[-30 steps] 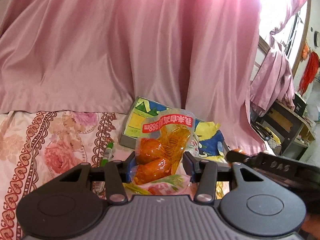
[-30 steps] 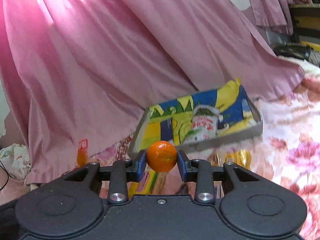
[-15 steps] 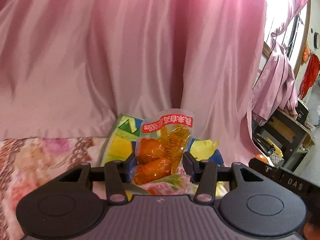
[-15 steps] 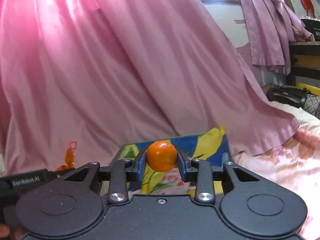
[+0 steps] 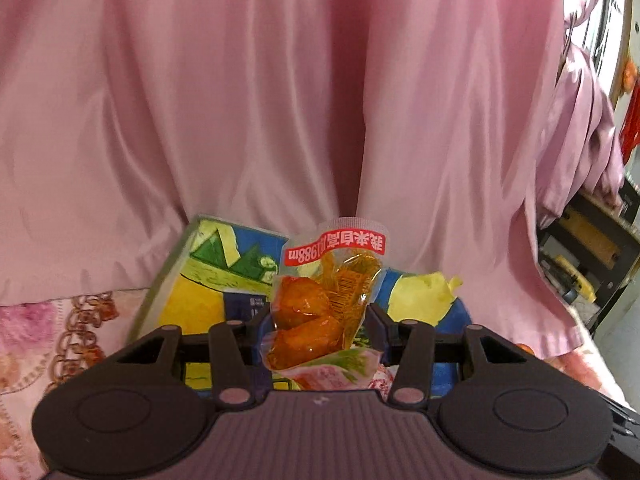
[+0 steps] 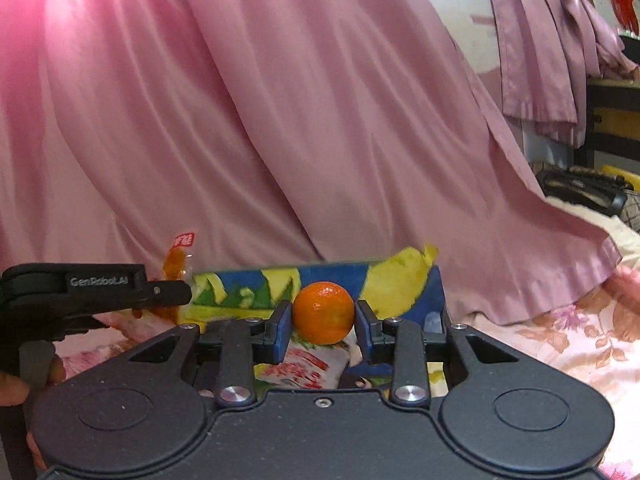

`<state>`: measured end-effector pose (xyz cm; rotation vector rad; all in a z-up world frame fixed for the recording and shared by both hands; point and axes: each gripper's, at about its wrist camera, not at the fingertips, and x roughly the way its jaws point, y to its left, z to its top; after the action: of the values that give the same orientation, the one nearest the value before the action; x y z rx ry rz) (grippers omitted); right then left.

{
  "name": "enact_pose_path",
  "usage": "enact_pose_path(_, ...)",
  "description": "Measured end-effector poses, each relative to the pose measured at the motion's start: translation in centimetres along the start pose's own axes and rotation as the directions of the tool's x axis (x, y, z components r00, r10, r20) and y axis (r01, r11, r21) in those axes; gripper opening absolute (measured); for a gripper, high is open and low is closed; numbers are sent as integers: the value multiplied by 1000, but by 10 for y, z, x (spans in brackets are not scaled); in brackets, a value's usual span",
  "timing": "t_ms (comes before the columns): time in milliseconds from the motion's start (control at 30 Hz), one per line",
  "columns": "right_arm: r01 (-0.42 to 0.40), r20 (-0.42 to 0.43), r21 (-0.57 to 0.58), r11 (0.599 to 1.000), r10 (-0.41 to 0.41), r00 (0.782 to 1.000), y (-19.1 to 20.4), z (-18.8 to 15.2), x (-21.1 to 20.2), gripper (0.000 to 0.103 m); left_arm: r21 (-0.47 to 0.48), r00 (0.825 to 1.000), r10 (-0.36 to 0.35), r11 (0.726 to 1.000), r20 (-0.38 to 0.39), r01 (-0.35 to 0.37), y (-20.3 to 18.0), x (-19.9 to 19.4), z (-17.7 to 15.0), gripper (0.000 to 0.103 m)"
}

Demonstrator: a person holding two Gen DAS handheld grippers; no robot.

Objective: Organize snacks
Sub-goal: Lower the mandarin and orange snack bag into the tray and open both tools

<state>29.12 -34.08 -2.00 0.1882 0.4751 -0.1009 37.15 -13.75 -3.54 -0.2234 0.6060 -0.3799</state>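
Carrying two snacks toward the shallow cardboard tray with blue, yellow and green print [image 6: 404, 280], lying on the flowered bedsheet [image 6: 580, 336] in front of the pink satin curtain [image 6: 320, 120].

Left gripper [image 5: 318, 322]: jaws clenched on the clear plastic pouch of orange-brown pieces with a red label [image 5: 320, 300], now hanging just above the near part of the tray. Right gripper [image 6: 323, 322]: jaws clenched on the small round orange tangerine [image 6: 323, 313], also over the tray.

Risking a roll of the tangerine out over the low rim, if released from too high. Risking a slip of the glossy pouch, being pinched only at its sides. Possibly crushing the white-and-red packet [image 6: 304, 366] already lying inside the tray. Also risking a knock between both grippers, working very near each other there.
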Motion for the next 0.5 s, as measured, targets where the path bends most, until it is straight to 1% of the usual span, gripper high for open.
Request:
enact_pose_path(100,16,-40,27,1000,-15,999,-7,-8,12,35,-7,1000,7,1000,-21,-7,-3,16,-4,52)
enact_pose_path(200,18,-66,1,1000,-18,998,-6,-16,20,35,-17,999,21,1000,-44,-22,-3,30,-9,52)
enact_pose_path(500,19,-136,-2,1000,-19,991,-10,-27,38,36,-13,994,50,999,-101,-51,2,44,-22,52)
